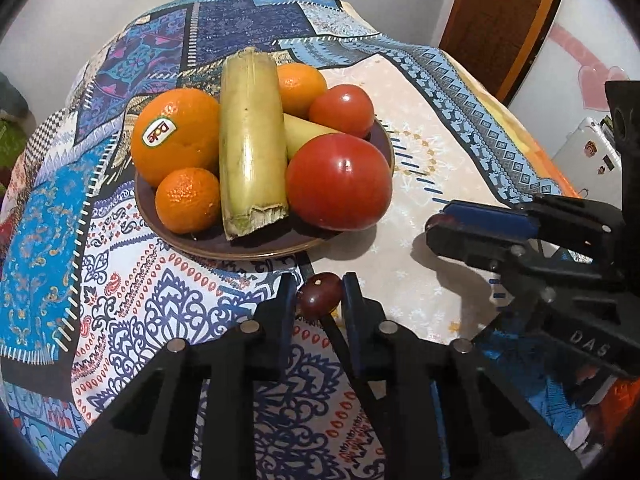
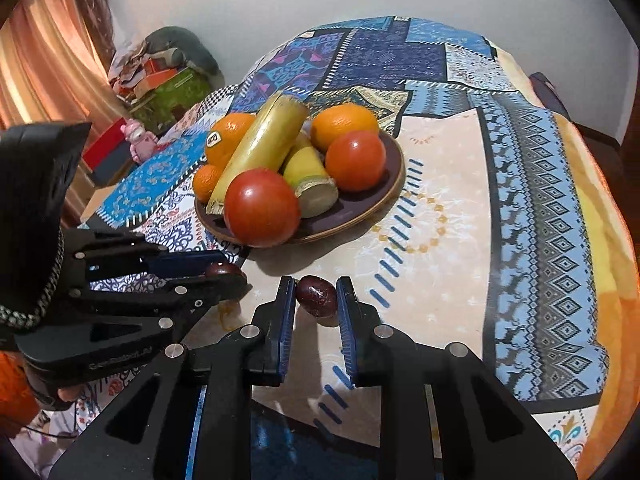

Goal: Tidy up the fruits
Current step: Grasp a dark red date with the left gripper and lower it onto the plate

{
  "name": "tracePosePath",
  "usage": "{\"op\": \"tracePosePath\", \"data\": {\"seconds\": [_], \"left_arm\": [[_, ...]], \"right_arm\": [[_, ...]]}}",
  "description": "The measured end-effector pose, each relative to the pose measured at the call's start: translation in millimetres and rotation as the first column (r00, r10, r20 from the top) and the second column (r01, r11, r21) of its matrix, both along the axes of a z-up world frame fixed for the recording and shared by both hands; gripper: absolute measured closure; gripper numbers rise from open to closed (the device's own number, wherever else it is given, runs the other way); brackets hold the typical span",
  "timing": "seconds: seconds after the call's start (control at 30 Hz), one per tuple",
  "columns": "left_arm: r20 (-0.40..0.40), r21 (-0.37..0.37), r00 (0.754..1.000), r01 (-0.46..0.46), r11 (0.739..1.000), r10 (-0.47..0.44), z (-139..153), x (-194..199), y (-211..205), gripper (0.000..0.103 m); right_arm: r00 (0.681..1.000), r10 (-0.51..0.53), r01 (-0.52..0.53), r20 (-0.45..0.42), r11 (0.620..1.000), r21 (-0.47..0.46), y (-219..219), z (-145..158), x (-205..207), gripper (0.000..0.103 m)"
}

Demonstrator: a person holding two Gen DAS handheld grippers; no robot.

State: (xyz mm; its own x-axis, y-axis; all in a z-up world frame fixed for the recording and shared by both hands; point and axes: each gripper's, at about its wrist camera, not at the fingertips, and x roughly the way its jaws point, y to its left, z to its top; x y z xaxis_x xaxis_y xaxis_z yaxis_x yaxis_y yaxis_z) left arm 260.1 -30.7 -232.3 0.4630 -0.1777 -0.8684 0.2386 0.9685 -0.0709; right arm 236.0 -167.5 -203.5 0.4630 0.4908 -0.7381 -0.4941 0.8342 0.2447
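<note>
A brown plate [image 1: 280, 246] [image 2: 372, 204] on the patterned tablecloth holds oranges [image 1: 176, 136], tomatoes [image 1: 338, 182] [image 2: 262, 208] and pale yellow-green stalk pieces [image 1: 250, 144] [image 2: 260, 140]. My left gripper [image 1: 318, 296] is shut on a small dark red fruit [image 1: 319, 294], just in front of the plate. It also shows in the right wrist view [image 2: 226, 274]. My right gripper [image 2: 316, 296] is shut on another small dark red fruit [image 2: 316, 294], held right of the left gripper. It shows from the side in the left wrist view [image 1: 434, 230].
The round table drops off at its edges. A wooden door [image 1: 504, 20] and a white appliance [image 1: 588, 160] stand to the right. Curtains [image 2: 48, 60], boxes and a pink toy [image 2: 140, 140] are at the far left.
</note>
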Motion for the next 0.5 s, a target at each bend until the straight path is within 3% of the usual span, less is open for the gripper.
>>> {"op": "tracePosePath", "data": {"seconds": [0.5], "left_arm": [[0.085, -0.063, 0.995, -0.045, 0.997, 0.051, 39.9, -10.5, 24.5, 0.081]], "right_arm": [[0.998, -0.006, 0.005, 0.064, 1.000, 0.021, 0.5, 23.9, 7.1, 0.084]]}}
